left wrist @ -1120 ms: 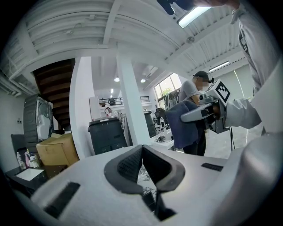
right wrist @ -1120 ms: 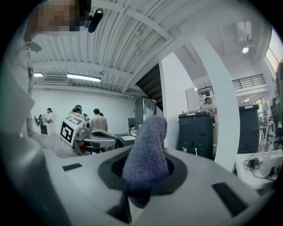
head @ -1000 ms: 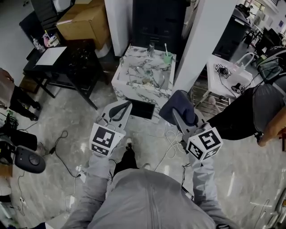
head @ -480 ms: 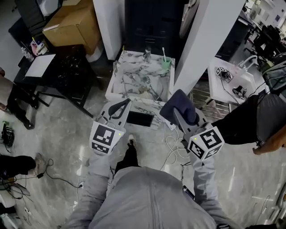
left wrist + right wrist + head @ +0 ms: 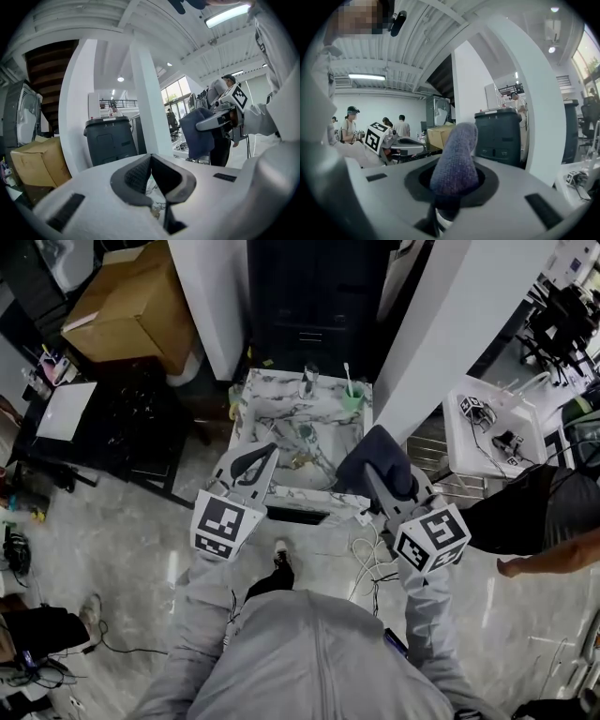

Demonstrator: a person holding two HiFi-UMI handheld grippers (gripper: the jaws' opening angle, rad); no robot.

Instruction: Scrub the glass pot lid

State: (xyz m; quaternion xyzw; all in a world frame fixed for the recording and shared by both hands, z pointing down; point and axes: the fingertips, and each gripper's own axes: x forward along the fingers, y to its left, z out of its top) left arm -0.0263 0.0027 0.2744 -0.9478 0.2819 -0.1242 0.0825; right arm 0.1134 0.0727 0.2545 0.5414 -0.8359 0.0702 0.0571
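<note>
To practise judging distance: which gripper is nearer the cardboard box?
Left. The left gripper is on the cardboard box's side, over the left part of the marble sink. The right gripper, holding a dark cloth, is farther right.

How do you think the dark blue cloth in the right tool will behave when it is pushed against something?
Probably floppy: the dark blue cloth droops in folds over the right tool in the head view, so it should crumple. Likely light, as its free end stands up from the closed jaws. Its fuzzy weave suggests decent grip.
</note>
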